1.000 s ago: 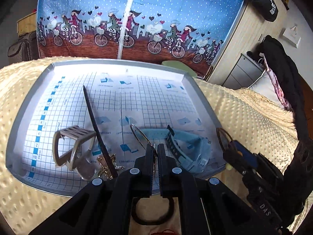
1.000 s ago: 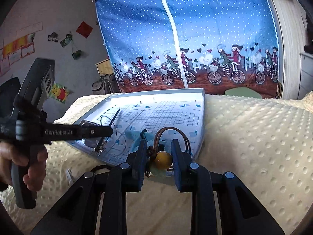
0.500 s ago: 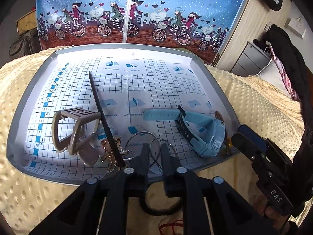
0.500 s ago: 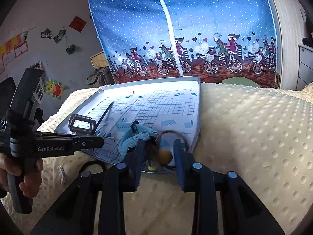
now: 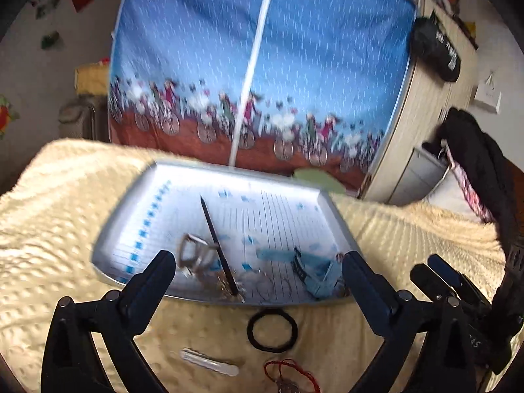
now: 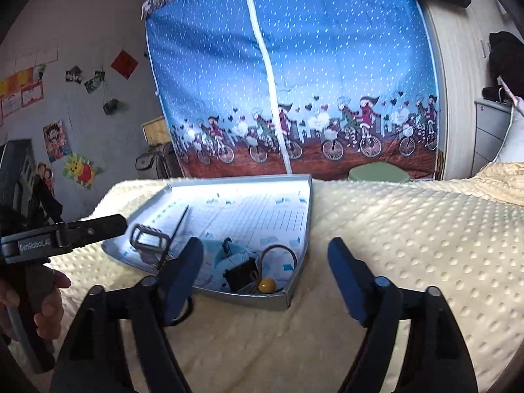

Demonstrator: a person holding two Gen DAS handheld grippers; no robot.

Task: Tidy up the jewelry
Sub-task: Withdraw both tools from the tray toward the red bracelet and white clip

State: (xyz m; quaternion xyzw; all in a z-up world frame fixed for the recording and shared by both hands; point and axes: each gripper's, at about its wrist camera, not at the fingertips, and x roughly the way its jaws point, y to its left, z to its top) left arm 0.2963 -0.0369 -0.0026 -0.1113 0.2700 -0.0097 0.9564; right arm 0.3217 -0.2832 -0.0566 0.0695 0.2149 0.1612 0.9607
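Note:
A silver tray [image 5: 114,229] lined with grid paper lies on a cream blanket. In it are a black stick [image 5: 217,245], a metal watch band [image 5: 196,255], thin wire hoops [image 5: 271,285] and a light blue watch [image 5: 314,271]. My left gripper [image 5: 258,262] hovers open and empty above the tray's near edge. In the right wrist view the tray's near corner [image 6: 255,299] holds a yellow bead [image 6: 267,284] on a brown cord [image 6: 278,250], beside the blue watch [image 6: 235,262]. My right gripper [image 6: 265,252] is open and empty just above it.
A black hair tie [image 5: 271,330], a silver hair clip [image 5: 209,362] and a red string bracelet [image 5: 291,376] lie on the blanket [image 5: 49,229] in front of the tray. A hand [image 6: 49,308] holds the left gripper [image 6: 114,224]. A blue curtain [image 6: 294,65] hangs behind.
Both grippers went from shut to wide open. The left let go of a wire hoop, the right let go of the bead cord; both things now lie in the tray. Both grippers drew back.

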